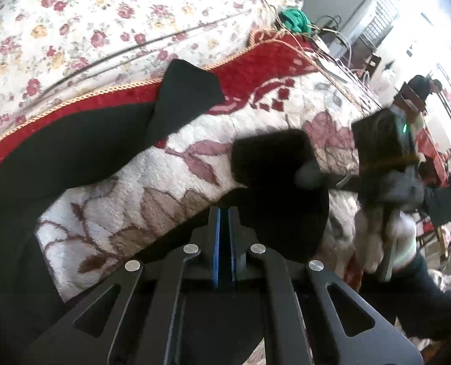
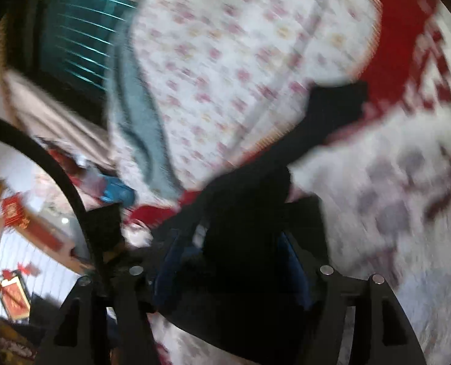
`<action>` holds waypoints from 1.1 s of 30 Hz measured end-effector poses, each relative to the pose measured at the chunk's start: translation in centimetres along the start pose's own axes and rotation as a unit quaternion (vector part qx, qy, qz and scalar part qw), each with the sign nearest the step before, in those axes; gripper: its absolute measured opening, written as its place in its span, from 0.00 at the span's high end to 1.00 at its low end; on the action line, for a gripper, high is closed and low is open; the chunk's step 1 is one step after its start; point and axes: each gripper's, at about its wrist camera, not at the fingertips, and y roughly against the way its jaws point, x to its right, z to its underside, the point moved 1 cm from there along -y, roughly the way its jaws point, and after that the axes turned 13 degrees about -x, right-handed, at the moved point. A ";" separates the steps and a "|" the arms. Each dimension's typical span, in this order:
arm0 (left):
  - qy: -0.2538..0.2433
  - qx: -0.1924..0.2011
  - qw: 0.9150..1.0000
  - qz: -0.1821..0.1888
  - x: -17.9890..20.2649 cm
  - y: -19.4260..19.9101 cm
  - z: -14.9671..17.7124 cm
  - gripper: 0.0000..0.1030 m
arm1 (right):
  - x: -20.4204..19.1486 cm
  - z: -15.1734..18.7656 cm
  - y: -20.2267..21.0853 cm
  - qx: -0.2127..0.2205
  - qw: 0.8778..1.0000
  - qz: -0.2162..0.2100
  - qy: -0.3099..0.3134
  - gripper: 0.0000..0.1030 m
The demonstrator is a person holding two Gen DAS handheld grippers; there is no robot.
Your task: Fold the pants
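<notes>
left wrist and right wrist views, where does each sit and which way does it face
Left wrist: on the left tongs, angled down over the black pants on the red and white blanket; its shut blue pads and a hand show.
Right wrist: on the right tongs, blurred, facing the floral sheet; dark fabric sits between its pads.
Shared: pants, blanket, sheet.

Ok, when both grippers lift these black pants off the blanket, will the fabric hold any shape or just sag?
Probably sag: the black pants already curve and drape across the plush blanket, with one corner flopped over. They look thin and light, so loose ends should trail. The left gripper is shut; fabric bunches between the right gripper fingers, so it likely crumples easily.
</notes>
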 end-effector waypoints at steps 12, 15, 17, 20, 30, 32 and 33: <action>0.020 0.036 0.999 -0.019 -0.2 4.3 3.3 0.98 | -8.1 4.6 0.3 0.065 0.984 0.124 0.111 0.73; 0.046 0.048 0.997 -0.025 -1.5 5.6 4.5 0.98 | -9.6 6.2 -2.4 0.028 0.982 0.127 0.138 0.41; 0.069 0.054 0.996 -0.028 -2.3 6.3 5.6 0.98 | -10.0 7.4 -3.9 -0.014 0.984 0.097 0.147 0.41; 0.084 0.061 0.994 -0.020 -2.7 7.2 7.0 0.98 | -11.0 8.7 -4.0 -0.034 0.977 0.107 0.179 0.41; 0.043 0.044 0.998 0.000 1.0 5.4 8.2 0.97 | -8.7 4.8 1.0 0.017 0.974 0.160 0.159 0.40; 0.039 0.020 0.999 -0.012 1.6 3.5 7.8 0.97 | -7.8 3.7 -0.4 -0.002 0.974 0.163 0.156 0.40; 0.038 0.013 0.999 -0.015 1.9 2.7 7.6 0.97 | -7.5 3.2 -1.4 -0.010 0.975 0.154 0.159 0.42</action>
